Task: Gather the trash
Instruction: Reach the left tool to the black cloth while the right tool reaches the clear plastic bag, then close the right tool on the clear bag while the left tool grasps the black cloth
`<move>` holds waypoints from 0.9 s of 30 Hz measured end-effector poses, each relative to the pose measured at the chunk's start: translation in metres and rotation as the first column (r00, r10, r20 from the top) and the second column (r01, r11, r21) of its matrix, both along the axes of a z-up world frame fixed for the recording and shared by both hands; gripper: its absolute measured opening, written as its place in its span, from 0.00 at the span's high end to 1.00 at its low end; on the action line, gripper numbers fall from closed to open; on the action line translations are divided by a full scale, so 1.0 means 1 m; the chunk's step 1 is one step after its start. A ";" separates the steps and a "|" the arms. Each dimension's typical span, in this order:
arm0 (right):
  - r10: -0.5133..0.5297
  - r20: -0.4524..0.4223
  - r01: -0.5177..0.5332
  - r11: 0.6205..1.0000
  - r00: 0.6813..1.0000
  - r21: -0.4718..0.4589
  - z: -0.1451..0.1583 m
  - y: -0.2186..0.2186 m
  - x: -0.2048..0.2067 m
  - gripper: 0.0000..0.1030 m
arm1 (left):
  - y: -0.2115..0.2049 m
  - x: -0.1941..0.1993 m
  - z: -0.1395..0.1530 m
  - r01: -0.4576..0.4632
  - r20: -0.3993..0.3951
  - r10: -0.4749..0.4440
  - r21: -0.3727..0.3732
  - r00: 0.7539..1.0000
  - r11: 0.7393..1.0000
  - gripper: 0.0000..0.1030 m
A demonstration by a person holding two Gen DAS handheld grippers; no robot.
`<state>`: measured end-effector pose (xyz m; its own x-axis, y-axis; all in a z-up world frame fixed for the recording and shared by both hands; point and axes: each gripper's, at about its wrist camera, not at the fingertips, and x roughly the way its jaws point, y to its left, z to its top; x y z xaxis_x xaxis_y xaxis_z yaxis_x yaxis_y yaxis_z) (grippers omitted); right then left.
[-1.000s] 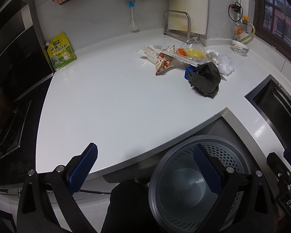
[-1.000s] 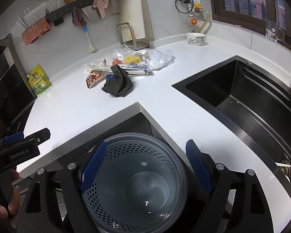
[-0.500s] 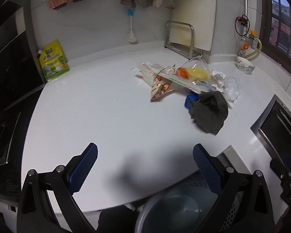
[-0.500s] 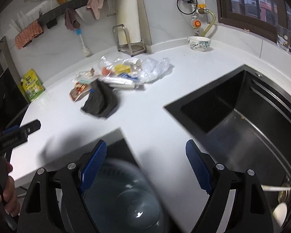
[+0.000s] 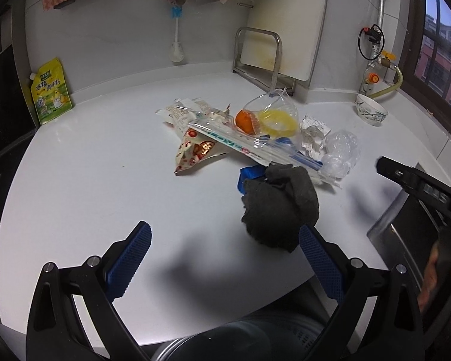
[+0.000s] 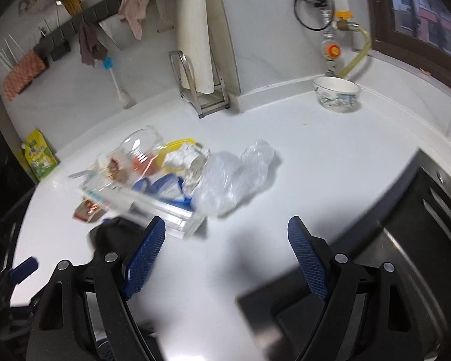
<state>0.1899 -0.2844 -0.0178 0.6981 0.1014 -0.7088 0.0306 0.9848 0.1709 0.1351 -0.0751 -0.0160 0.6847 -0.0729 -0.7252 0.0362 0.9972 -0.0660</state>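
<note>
A pile of trash lies on the white counter (image 5: pixel 105 186): a printed snack wrapper (image 5: pixel 195 150), a long clear bag (image 5: pixel 249 146), orange peel (image 5: pixel 245 120), a clear cup with a yellow lid (image 5: pixel 278 120), crumpled clear plastic (image 6: pixel 234 177) and a dark grey cloth (image 5: pixel 281 207). My left gripper (image 5: pixel 225 252) is open and empty, just short of the cloth. My right gripper (image 6: pixel 227 249) is open and empty, over the counter in front of the crumpled plastic. The grey bin's rim (image 5: pixel 243 343) shows at the bottom of the left wrist view.
A black sink (image 6: pixel 406 255) lies to the right. A white bowl (image 6: pixel 336 93) stands at the back right. A cutting board in a metal rack (image 5: pixel 273 48) and a yellow pouch (image 5: pixel 49 90) stand by the back wall.
Both grippers have moved up from above the bin and forward over the counter toward the trash pile. The bin has dropped almost out of view. Both stay open.
</note>
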 end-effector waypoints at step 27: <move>0.021 -0.101 -0.025 0.999 0.995 -0.042 -0.041 0.002 0.067 0.72 | -0.021 0.028 -0.020 -0.040 -0.002 0.040 -0.007 0.999 0.999 0.06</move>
